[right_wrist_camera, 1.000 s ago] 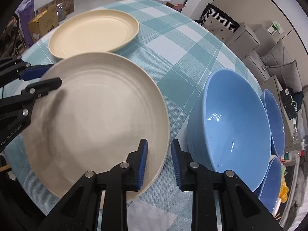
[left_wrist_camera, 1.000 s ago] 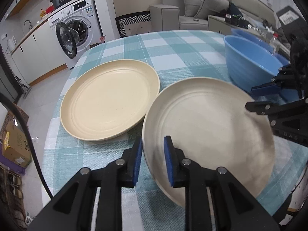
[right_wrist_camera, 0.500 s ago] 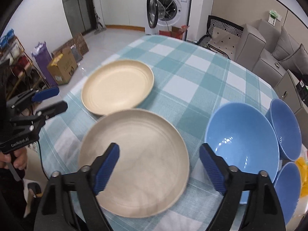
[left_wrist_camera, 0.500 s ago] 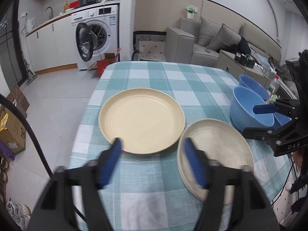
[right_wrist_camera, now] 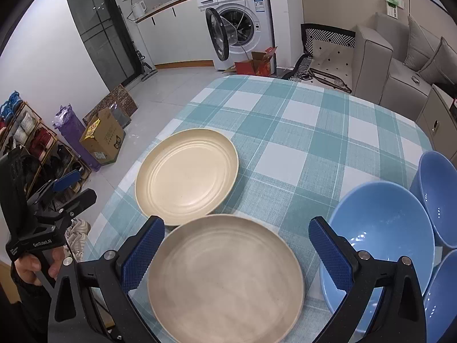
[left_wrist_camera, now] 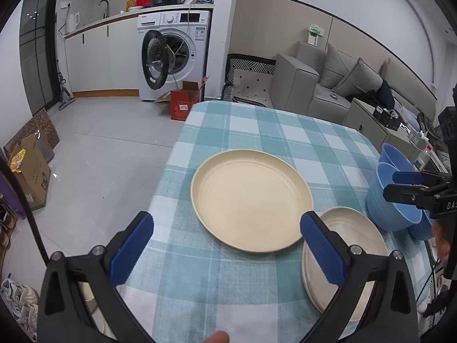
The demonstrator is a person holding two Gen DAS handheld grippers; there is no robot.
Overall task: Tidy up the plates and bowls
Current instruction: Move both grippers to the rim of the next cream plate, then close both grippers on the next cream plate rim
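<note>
A cream plate lies on the checked tablecloth. Beside it, nearer to me, a greyer beige plate rests flat, its rim touching the cream one. Three blue bowls stand to the right. My left gripper hovers above the table's near edge, jaws opening wide, with nothing between the pads. The right gripper hangs above the beige plate, its jaws likewise opening and holding nothing. Each gripper shows in the other's view: the right gripper over the bowls, the left gripper off the table's left side.
The table ends close on the left and near sides. Past it are a washing machine with its door open, a red box, cardboard boxes, a shoe rack and a grey sofa.
Both grippers let go of the beige plate's rim, opened wide and drew back and up. The beige plate now lies flat beside the cream plate.
</note>
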